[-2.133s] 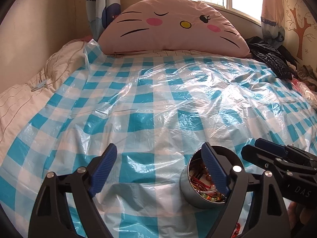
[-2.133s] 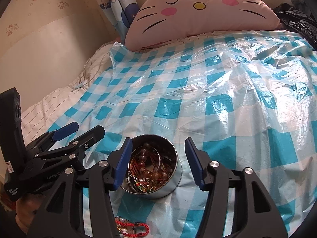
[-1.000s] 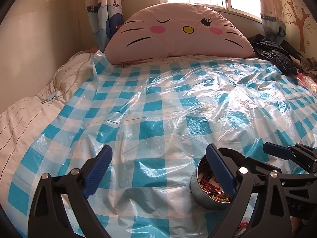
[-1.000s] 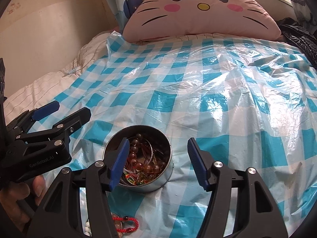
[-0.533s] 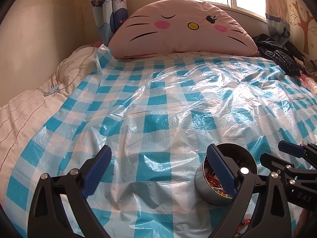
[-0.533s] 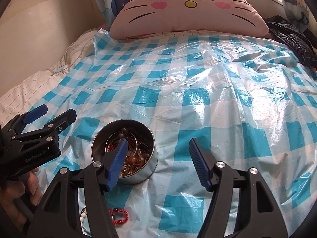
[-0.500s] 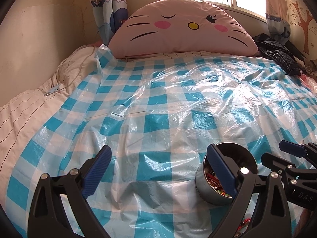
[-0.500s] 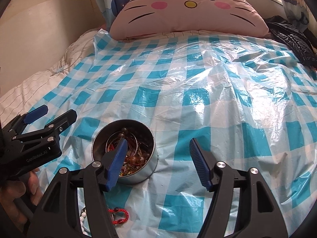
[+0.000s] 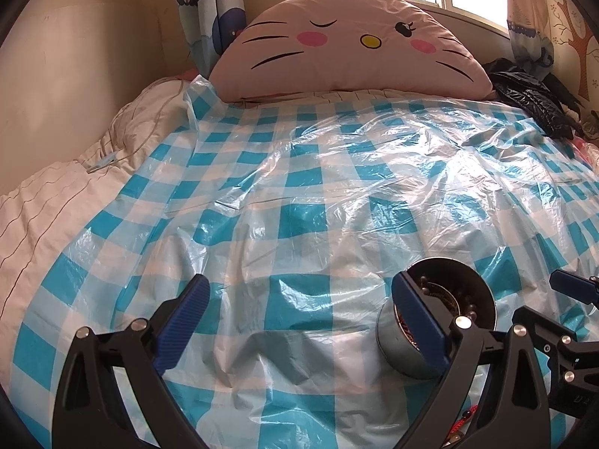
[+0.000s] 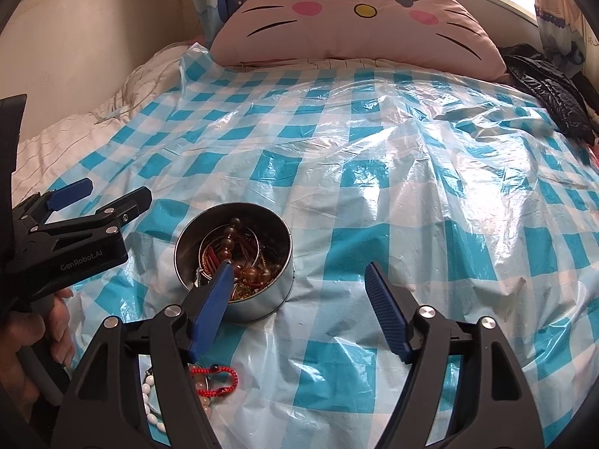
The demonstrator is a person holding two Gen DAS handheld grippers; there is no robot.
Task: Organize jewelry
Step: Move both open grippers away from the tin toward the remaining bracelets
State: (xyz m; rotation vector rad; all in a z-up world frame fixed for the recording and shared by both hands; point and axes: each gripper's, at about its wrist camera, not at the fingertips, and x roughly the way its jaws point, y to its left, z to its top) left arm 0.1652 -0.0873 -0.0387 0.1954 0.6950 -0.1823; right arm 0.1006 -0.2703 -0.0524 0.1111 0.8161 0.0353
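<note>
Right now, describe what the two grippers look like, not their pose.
Both match: the left gripper and right gripper have black angular frames with silver rivets and long ribbed blue pads. Seen from the right wrist, the left gripper's body carries white "GenRobot.AI" lettering and a bare hand grips its grey handle. No cables show.

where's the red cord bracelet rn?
Right wrist view, bottom left: red cord bracelet lies on the checkered plastic sheet, just nearer the camera than the tin, partly behind the right gripper.
</note>
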